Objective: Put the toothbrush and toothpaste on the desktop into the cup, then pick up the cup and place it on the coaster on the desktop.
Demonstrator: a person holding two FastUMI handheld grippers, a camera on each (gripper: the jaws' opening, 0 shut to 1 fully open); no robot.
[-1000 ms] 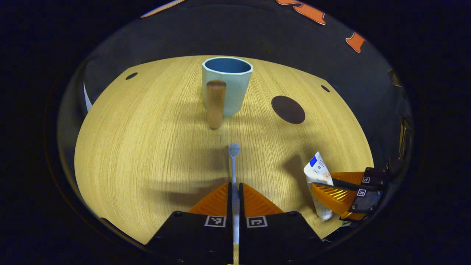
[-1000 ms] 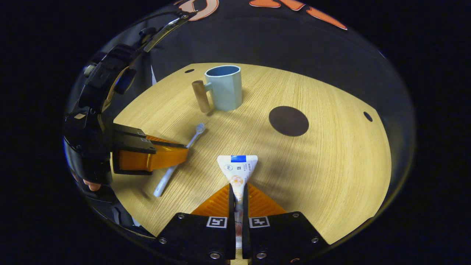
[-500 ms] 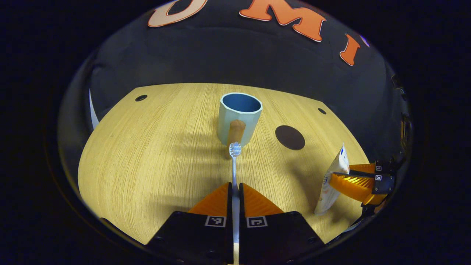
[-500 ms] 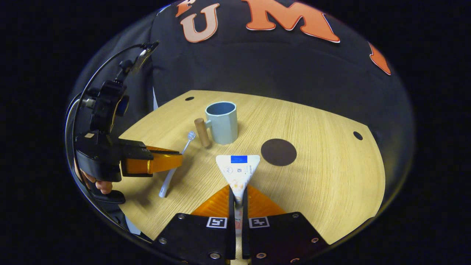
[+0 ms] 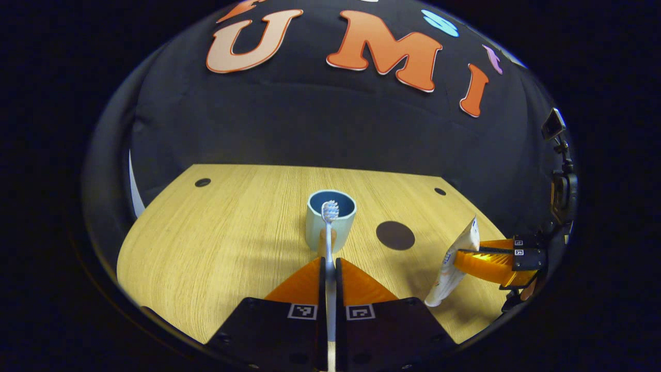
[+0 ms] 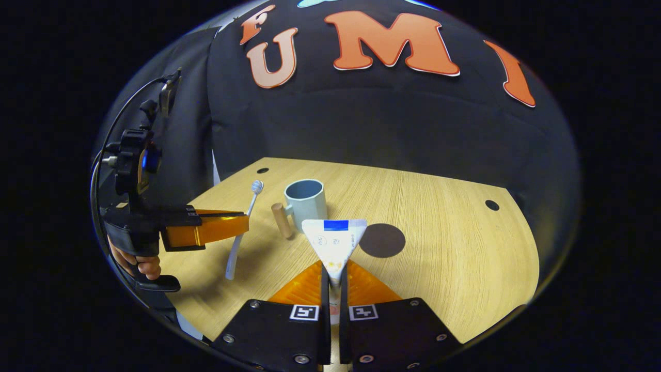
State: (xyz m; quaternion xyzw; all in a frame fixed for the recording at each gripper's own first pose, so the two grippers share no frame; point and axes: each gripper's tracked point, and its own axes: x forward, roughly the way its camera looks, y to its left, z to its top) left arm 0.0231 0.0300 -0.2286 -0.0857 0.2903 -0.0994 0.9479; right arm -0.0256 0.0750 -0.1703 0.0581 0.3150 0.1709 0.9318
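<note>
Currently, the toothbrush (image 5: 329, 243) is clamped in the left gripper (image 5: 329, 266), the toothpaste (image 6: 334, 240) in the right gripper (image 6: 334, 271) — both held above the desk (image 6: 439, 248); the cup (image 6: 305, 204) is stood beside the coaster (image 6: 382, 240).

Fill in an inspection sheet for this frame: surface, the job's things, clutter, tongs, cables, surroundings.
Surface: wooden desktop, small dark holes near its edges.
Job's things: cup upright, empty, wooden handle; dark round coaster bare; toothbrush and toothpaste both lifted off the desktop.
Clutter: nothing seen.
Tongs: left tongs shut on toothbrush; right tongs shut on toothpaste.
Cables: a thin cable loops beside the left tongs' body.
Surroundings: black cloth wall.
</note>
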